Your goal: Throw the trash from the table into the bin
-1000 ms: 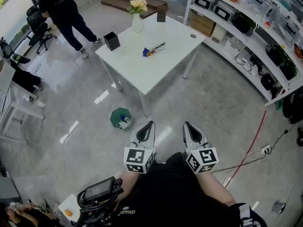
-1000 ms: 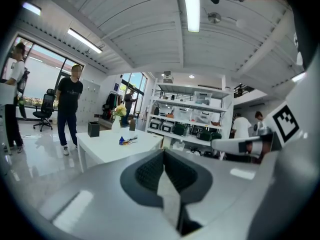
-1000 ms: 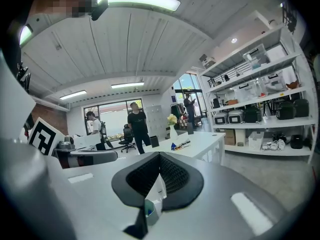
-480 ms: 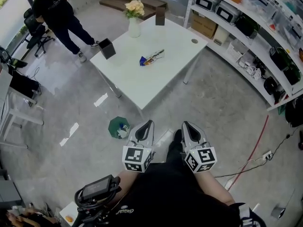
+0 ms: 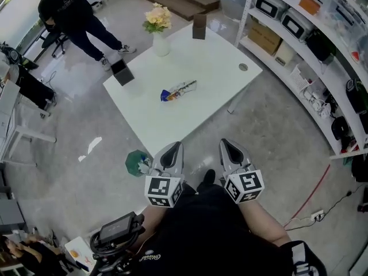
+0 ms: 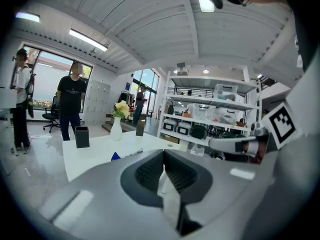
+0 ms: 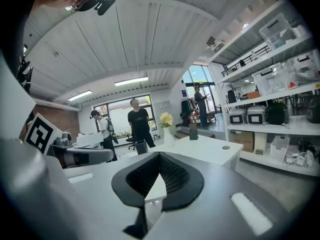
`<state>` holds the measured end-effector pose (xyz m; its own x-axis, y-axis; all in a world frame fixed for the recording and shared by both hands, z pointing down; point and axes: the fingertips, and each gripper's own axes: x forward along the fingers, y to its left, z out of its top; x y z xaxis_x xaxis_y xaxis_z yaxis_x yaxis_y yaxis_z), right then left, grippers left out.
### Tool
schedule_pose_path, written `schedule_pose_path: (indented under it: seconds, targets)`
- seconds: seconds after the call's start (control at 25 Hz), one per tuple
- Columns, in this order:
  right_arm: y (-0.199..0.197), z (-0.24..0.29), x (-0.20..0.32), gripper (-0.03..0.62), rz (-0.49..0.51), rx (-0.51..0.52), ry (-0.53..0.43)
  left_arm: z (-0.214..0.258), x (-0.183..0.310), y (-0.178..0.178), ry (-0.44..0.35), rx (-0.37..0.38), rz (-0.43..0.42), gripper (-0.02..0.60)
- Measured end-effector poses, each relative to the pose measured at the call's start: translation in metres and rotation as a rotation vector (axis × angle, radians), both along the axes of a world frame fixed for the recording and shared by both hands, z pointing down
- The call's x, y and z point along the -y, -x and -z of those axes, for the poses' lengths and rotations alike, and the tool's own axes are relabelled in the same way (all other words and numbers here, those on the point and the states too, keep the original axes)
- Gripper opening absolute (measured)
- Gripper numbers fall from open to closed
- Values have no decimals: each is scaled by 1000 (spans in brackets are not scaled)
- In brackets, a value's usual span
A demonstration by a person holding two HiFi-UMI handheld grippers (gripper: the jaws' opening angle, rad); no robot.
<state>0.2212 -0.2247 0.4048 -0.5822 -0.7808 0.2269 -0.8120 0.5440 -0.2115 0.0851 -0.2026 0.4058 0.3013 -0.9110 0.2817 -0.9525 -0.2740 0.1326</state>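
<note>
Floor (image 5: 276, 142): open on the right between the table (image 5: 213, 96) and the curved shelves (image 5: 313, 62), so there was room to walk that side. The left side was tighter: a desk and chairs at the frame edge, and a person (image 5: 69, 10) standing beyond the table's far-left corner.

The table's near corner pointed straight at the operator, and both claws sat just short of it. A reach to the middle would mean leaning in over either near edge.

Bin (image 5: 137, 163): green, on the floor just beside the table's near-left edge, close to the left claw (image 5: 171, 152). Something pale was already inside.

Vase with flowers (image 5: 159, 36), a black box (image 5: 121, 72) and a dark block (image 5: 199, 26) stood along the far edges, well apart from the trash.

Left claw and right claw (image 5: 229, 149): both pressed together with nothing between the jaws, held side by side and pointing at the table.

Trash (image 5: 178, 90): blue and silver wrapper lying mid-table, untouched, bare table all round it.

My read on progress: the pick hadn't started. Approach, grasp, carry to the bin and drop were all left. The carry looks short, since the bin sits low beside the near corner. Watch that corner and the table leg on the way down.
</note>
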Motion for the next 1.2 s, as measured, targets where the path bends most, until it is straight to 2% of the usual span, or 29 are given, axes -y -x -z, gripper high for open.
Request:
schedule_pose_path:
  seconds: [0.28,0.56,0.68,0.84,0.92,1.0,1.08,1.2]
  targets:
    - [11,-21,63,0,55,-18,56,-29,54,1,83,-9,32,9]
    - [52,-50,108,0,121,-61,126,-53,93,22,148,-34,57,9]
    - [76,-70,134,3,193,-151,120,-64,107,30,169,-38,65,9]
    - [116,-103,179,140,405,-402,31,-83,121,35,210,-66,60,9]
    - [144,-119,199,196,593,-501,-2,-95,126,36,245,-85,56,9]
    - [169,-132,219,286,786,-604,-30,-102,132,38,268,-96,57,9]
    - [185,-144,240,299,913,-729,-53,-104,139,39,277,-104,60,9]
    - [200,-170,263,302,1026,-911,-61,-108,147,41,293,-117,68,9]
